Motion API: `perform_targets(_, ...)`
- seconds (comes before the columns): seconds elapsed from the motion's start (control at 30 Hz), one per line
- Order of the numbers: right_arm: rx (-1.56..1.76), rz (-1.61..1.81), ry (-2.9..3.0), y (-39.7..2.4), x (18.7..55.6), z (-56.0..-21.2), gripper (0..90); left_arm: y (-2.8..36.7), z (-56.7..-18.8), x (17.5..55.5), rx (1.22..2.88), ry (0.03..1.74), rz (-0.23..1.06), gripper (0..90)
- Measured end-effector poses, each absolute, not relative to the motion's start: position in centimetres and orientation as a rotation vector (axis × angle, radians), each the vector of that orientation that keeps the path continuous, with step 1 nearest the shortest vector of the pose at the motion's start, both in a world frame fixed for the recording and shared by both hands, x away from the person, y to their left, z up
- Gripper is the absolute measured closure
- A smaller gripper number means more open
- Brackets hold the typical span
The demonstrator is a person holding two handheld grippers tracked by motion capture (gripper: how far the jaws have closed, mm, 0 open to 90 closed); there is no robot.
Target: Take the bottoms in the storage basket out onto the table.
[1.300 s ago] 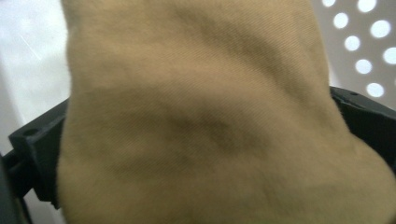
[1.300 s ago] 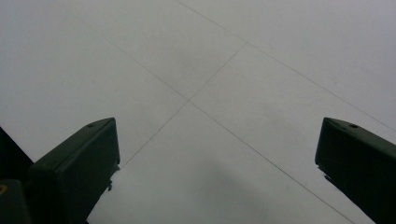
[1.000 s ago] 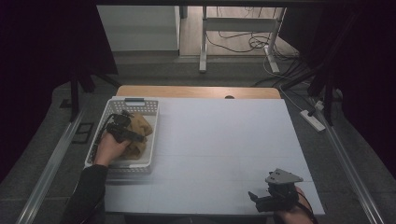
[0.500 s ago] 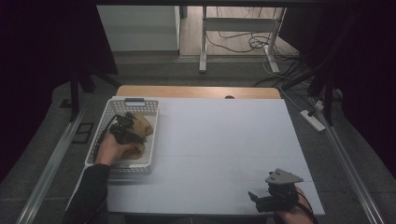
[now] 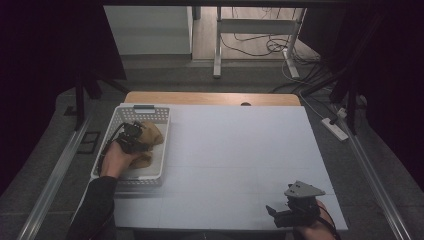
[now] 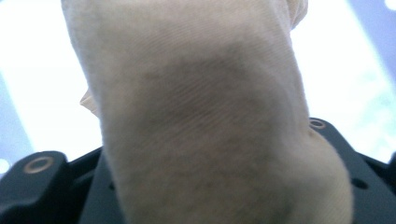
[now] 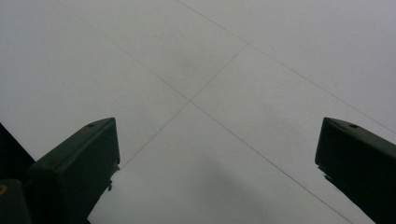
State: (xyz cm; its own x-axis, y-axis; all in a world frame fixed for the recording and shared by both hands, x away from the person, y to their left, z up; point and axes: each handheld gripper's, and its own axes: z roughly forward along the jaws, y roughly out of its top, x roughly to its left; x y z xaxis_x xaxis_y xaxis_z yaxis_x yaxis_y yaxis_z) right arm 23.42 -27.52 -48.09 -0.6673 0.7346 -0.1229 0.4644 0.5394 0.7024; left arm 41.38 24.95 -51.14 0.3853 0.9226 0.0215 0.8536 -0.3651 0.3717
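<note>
A white mesh basket (image 5: 145,108) stands at the table's left side with a crumpled tan cloth (image 5: 152,134) in it. My left gripper (image 5: 134,137) reaches into the basket. Its jaws have just been closing, and they now pinch a fold of the cloth. In the left gripper view the cloth (image 6: 196,116) bulges up between the black jaws and hides most of what lies beyond. My right gripper (image 5: 280,212) rests near the table's front right corner. It is open (image 7: 217,140) over the bare white tabletop (image 7: 224,60), with nothing between its fingers.
A wooden strip (image 5: 210,98) runs along the table's far edge. Metal rails (image 5: 55,170) flank the table on both sides. A power strip (image 5: 335,129) lies on the floor at the right, and cables trail behind the table.
The left gripper has shifted slightly over the cloth in the basket and its jaws have closed onto the fabric. The right gripper has stayed where it was.
</note>
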Motion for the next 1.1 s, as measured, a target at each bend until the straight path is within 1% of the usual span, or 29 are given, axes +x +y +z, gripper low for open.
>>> perform_targets(0.07,0.976,0.911,2.376,-27.5,23.4,-48.1,0.4,24.8,-51.0,41.4,2.341,1.577,0.324,60.9)
perform_targets(0.17,0.974,0.913,2.376,-27.5,23.4,-48.1,0.3,24.7,-50.8,41.5,2.343,1.587,0.315,62.1)
perform_targets(0.3,0.971,0.921,2.375,-27.5,23.4,-48.1,0.3,24.9,-50.4,41.5,2.316,1.579,0.233,62.9)
perform_targets(0.5,0.969,0.935,2.377,-27.6,23.4,-48.0,0.4,24.8,-49.9,41.1,2.32,1.542,0.262,62.9)
perform_targets(0.67,0.973,0.943,2.377,-27.7,23.4,-48.0,0.4,25.2,-49.1,40.7,2.281,1.528,0.286,62.9)
perform_targets(0.9,0.974,0.947,2.379,-27.7,23.4,-48.0,0.4,26.1,-48.6,40.4,2.229,1.519,0.253,62.7)
perform_targets(1.1,0.98,0.954,2.382,-27.7,23.4,-48.0,0.4,26.8,-47.5,40.0,2.159,1.494,0.241,62.7)
